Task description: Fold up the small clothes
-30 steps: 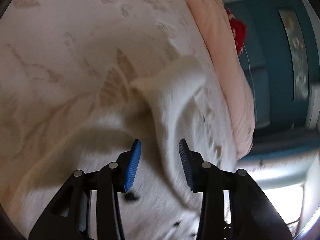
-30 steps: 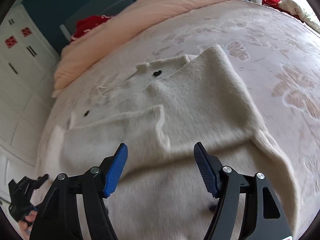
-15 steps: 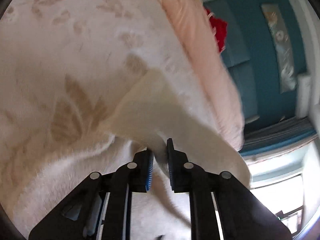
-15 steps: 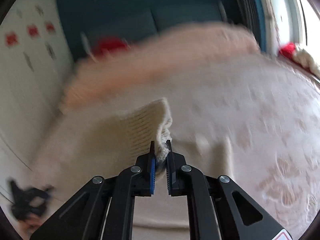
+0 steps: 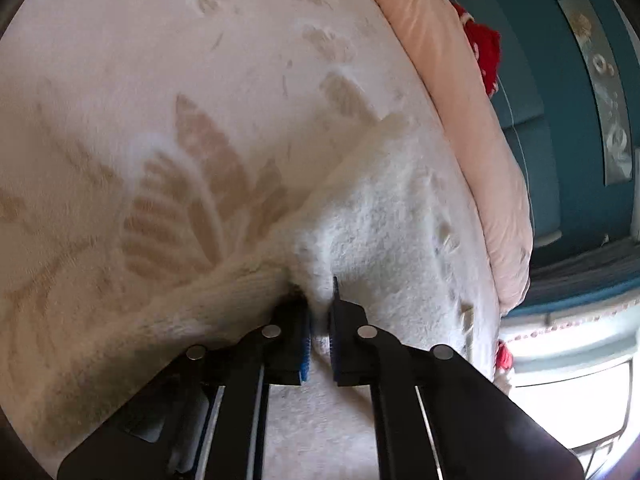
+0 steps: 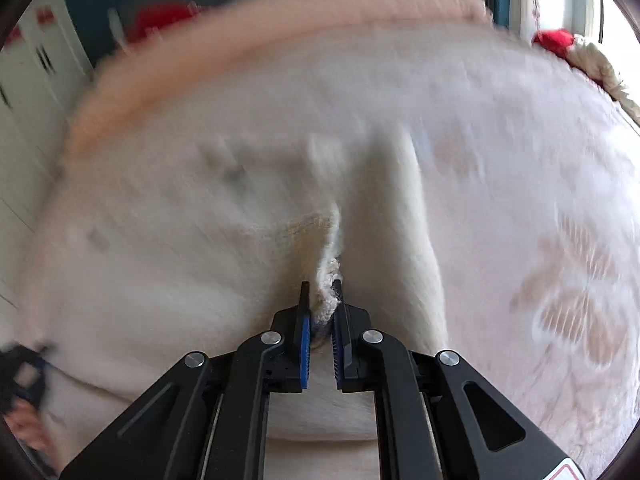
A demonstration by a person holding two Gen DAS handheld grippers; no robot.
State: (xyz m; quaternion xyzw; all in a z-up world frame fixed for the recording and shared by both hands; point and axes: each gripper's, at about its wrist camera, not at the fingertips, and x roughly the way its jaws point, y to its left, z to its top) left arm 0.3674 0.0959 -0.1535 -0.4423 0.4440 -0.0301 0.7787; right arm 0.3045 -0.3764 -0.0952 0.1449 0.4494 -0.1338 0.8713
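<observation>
Currently, both grippers are clamped on the cream sweater (image 5: 384, 216), which lies spread on the bed (image 5: 168, 80) over a pale bedspread with a woven leaf pattern.

Left gripper (image 5: 320, 312): the jaws have come together in the last moments and now pinch a bunched fold of the knit, with fabric visible between the blue pads (image 5: 305, 344). A ribbed band of the sweater runs from the jaws toward the lower left of the left wrist view, while the fuzzy body of the garment extends up and right toward the edge of the bed that carries the peach quilt (image 5: 460, 120).

Right gripper (image 6: 321, 304): the jaws are pressed together on a thick ribbed edge of the sweater, and a tuft of the knit stands up out of the gap between the fingers. In the right wrist view the garment spreads left of the jaws and continues as a long fold toward the peach quilt at the far edge of the bed. This view is blurred, so fine detail of the garment cannot be determined.

A red item (image 5: 486, 56) lies beyond the quilt against the teal wall (image 5: 552, 80). Another red item (image 6: 556, 40) sits at the far right corner of the bed.
</observation>
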